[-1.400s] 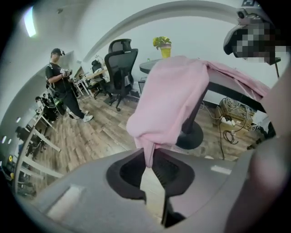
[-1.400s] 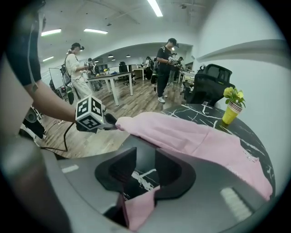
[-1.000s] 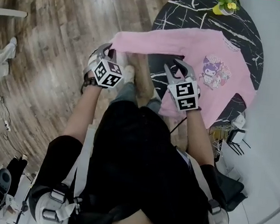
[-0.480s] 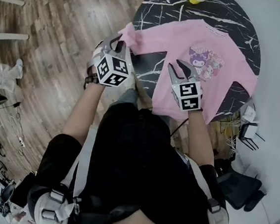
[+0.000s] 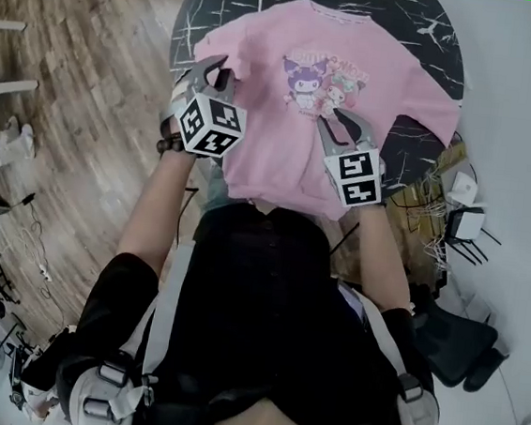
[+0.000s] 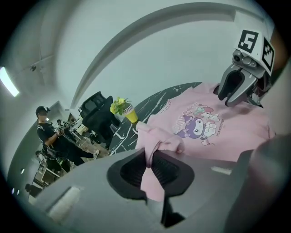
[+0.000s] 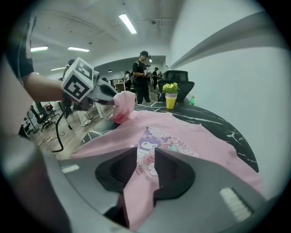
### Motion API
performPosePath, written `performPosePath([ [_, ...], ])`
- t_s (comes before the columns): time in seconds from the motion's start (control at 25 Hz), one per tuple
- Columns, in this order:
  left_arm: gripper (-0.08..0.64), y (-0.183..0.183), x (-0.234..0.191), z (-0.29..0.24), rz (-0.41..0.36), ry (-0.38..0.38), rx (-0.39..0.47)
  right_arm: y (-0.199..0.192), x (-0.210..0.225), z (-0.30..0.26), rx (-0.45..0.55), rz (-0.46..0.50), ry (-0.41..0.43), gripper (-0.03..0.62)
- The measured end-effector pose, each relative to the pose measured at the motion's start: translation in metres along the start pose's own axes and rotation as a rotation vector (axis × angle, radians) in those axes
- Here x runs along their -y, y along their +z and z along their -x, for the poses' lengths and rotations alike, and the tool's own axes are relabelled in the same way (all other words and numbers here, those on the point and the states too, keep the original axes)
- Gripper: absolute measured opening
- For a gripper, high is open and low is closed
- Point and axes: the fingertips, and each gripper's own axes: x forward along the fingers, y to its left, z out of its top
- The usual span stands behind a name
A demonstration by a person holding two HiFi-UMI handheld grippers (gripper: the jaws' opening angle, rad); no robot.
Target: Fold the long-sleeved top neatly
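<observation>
Both tongs are clamped on pink cloth. Left tongs (image 6: 152, 166) have their jaws almost fully together, pinching a bunched, crumpled bit of the long-sleeved top (image 5: 354, 84). The cloth rises out of the jaws in a lump and hangs a little below them. From the head view this grip sits at the top's left edge, near the shoulder and sleeve. Whether the bunch is cuff or sleeve I cannot tell.

Right tongs (image 7: 144, 169) stand slightly wider, their pads closed on a fold of the same garment. A strip of pink runs up between the jaws toward the cartoon print (image 5: 322, 79). In the head view this grip lies just below and to the right of the print.

The top lies print side up on the round black counter (image 5: 193, 22) with white marbled veins. Its neckline is at the far side and its hem droops over the near edge toward the person's dark clothing. Its other sleeve spreads toward the counter's right rim.

A small plant in a yellow pot (image 6: 126, 109) stands on the counter beyond the collar. A black office chair (image 6: 97, 112) is behind it. Wooden floor (image 5: 82, 74) shows to the left, and a person (image 7: 143, 75) stands in the room beyond.
</observation>
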Motion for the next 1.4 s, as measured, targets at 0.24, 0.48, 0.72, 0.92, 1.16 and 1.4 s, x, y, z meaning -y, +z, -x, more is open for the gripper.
performPosePath([
  [0.24,0.035,0.036,0.047,-0.011,-0.020,0.015,-0.043,-0.026,0.044,0.027,0.034,-0.004,0.027,0.127],
  [0.48,0.037,0.072,0.072,-0.025,0.028,0.019,-0.032,-0.048,0.072,0.049,0.048,-0.040,0.028,0.126],
  [0.72,0.037,0.116,0.106,-0.044,-0.034,-0.036,0.008,-0.074,0.084,0.069,0.042,-0.116,-0.003,0.126],
  [0.92,0.037,0.141,0.132,-0.056,-0.072,-0.085,0.027,-0.089,0.094,0.083,0.037,-0.179,-0.030,0.126],
  [1.16,0.037,0.158,0.154,-0.062,-0.144,-0.107,0.039,-0.096,0.103,0.088,0.047,-0.223,-0.057,0.124],
  [1.4,0.043,0.167,0.177,-0.075,-0.135,-0.160,0.027,-0.105,0.111,0.093,0.036,-0.238,-0.075,0.124],
])
